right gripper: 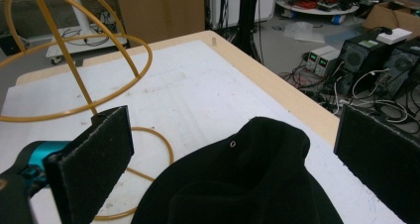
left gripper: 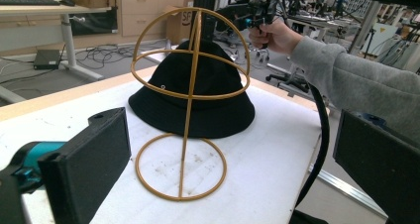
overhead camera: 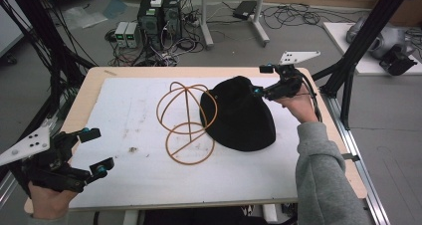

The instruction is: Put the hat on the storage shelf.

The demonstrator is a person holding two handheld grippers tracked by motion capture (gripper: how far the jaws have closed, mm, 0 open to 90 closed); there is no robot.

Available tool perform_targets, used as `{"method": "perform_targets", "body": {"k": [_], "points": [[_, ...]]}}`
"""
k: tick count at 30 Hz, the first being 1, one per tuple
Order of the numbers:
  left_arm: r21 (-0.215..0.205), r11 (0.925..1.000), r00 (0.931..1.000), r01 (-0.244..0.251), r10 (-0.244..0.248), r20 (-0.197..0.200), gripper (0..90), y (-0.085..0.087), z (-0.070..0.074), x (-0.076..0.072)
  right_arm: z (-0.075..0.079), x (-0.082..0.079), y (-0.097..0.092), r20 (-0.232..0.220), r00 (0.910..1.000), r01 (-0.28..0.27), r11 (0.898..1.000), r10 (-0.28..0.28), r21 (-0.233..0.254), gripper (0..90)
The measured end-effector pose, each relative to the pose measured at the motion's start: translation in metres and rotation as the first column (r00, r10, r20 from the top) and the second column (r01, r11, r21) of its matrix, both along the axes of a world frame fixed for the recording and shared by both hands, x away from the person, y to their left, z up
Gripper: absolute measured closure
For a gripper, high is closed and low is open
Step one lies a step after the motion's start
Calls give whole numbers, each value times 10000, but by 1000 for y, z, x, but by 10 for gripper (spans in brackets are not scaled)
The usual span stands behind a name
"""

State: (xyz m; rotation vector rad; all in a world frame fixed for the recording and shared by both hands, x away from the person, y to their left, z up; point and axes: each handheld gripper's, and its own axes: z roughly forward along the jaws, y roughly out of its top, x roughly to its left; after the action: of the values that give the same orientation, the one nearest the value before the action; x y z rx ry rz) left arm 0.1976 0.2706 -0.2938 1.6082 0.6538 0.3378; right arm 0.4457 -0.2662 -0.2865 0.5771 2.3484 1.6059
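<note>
Most of what we see is the worktop (overhead camera: pixel 149 185), a pale wooden slab covered by a white mat that stops short of the wood on every side, leaving a bare border. We find wide open room on the mat's left half and along its near edge; the right edge runs close to a black frame post.

Next in size is the black bucket hat (overhead camera: pixel 240 116), lying on the mat right of centre, its crown toward the far edge and its brim spread toward us. Its left brim overlaps the gold wire hat stand (overhead camera: pixel 186 121), which stands upright on its ring base just left of the hat; from the left gripper view the hat sits behind the stand's dome.

Our right gripper (overhead camera: pixel 263 80) hangs over the hat's far right side near the worktop's far right corner. Its fingers (right gripper: pixel 94 154) are spread wide, with the crown rising between them in the right gripper view; we cannot tell if they touch the cloth.

Our left gripper (overhead camera: pixel 97 150) sits at the near left corner, well apart from stand and hat. Its fingers (left gripper: pixel 86 167) are spread wide too, holding nothing.
</note>
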Motion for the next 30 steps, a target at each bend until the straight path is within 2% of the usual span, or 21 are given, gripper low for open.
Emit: {"method": "perform_targets", "body": {"k": [4, 7, 11, 18, 20, 22, 25, 26, 30], "points": [[-14, 10000, 10000, -5, 5, -25, 17, 1, -1, 0, -12, 8, 2, -55, 9999, -124, 9998, 124, -133, 43], [-63, 10000, 10000, -57, 57, -22, 17, 2, -1, 0, -20, 14, 1, -223, 9997, -73, 9999, 75, 79, 43], [-41, 10000, 10000, -83, 82, -32, 17, 3, -1, 0, -29, 22, 3, -492, 9988, 46, 9998, -56, -195, 43], [88, 9999, 9998, -100, 102, -192, 17, 1, -5, 1, -41, 32, 6, -712, 9973, 136, 9986, -172, -505, 43], [92, 9999, 9997, -84, 86, -209, 18, 0, -5, 2, -44, 34, 5, -958, 9953, 89, 9991, -127, -406, 44], [112, 9999, 9996, -95, 98, -248, 17, -1, -6, 2, -45, 36, 5, -996, 9950, 80, 9992, -120, -402, 45], [125, 9998, 9995, -136, 139, -270, 18, 0, -7, 2, -48, 37, 8, -974, 9952, -154, 9980, 94, -611, 153], [103, 9998, 9996, -143, 145, -259, 17, 0, -7, 2, -49, 36, 9, -978, 9950, -252, 9975, 186, -667, 162], [84, 9998, 9996, -167, 169, -229, 17, 1, -6, 1, -50, 37, 11, -834, 9964, 59, 9939, -151, -1097, 241]]}}
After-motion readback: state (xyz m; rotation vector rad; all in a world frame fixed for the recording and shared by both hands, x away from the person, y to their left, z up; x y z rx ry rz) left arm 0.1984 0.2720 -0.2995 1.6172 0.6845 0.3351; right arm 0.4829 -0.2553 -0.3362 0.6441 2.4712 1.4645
